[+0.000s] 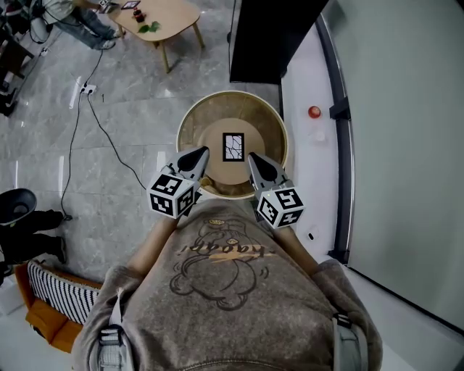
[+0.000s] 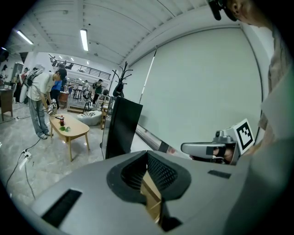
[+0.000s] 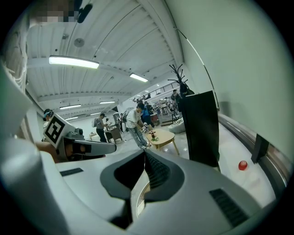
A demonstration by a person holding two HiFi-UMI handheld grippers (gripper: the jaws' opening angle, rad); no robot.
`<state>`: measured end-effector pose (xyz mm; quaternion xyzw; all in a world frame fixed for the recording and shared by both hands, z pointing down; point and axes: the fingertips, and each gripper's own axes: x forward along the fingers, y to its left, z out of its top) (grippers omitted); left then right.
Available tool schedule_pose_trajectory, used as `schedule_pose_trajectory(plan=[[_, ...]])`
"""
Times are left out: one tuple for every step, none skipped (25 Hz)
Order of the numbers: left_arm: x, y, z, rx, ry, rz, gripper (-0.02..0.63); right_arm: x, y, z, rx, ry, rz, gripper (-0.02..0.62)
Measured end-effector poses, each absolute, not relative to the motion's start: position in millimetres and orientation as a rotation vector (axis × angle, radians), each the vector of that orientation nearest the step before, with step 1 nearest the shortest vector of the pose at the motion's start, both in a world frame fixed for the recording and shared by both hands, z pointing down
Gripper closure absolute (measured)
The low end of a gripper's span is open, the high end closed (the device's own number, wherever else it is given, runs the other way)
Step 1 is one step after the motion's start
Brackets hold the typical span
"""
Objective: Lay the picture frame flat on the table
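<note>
Sitting beyond hand-held grippers (image 1: 201, 153) (image 1: 252, 157): picture frame (image 1: 233, 147)

Grey tiled floor (image 1: 145, 94), low wooden table (image 1: 156, 18), tall black panel (image 1: 272, 36).

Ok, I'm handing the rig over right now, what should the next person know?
Left tongs: shut, empty, over the near rim of the round table.
Right tongs: shut, empty, at the same rim, beside the left.
Picture frame: near the table's middle, face up, apparently lying flat, clear of both tongs.
Done: the frame looks laid down already.
Left: probably only to confirm it sits flat, then pull both hands back.
</note>
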<state>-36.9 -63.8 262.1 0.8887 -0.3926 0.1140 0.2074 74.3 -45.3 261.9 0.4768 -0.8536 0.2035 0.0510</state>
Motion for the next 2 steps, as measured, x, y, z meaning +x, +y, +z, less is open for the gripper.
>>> schedule_pose_trajectory(plan=[[-36.6, -63.7, 262.4, 2.473, -1.093, 0.317, 0.588, 74.6, -44.7, 262.2, 1.451, -2.598, 0.621, 0.575], [-36.2, -63.6, 262.7, 2.471, -1.094, 0.316, 0.588, 74.9, -44.0, 262.5, 1.45, -2.598, 0.623, 0.575]])
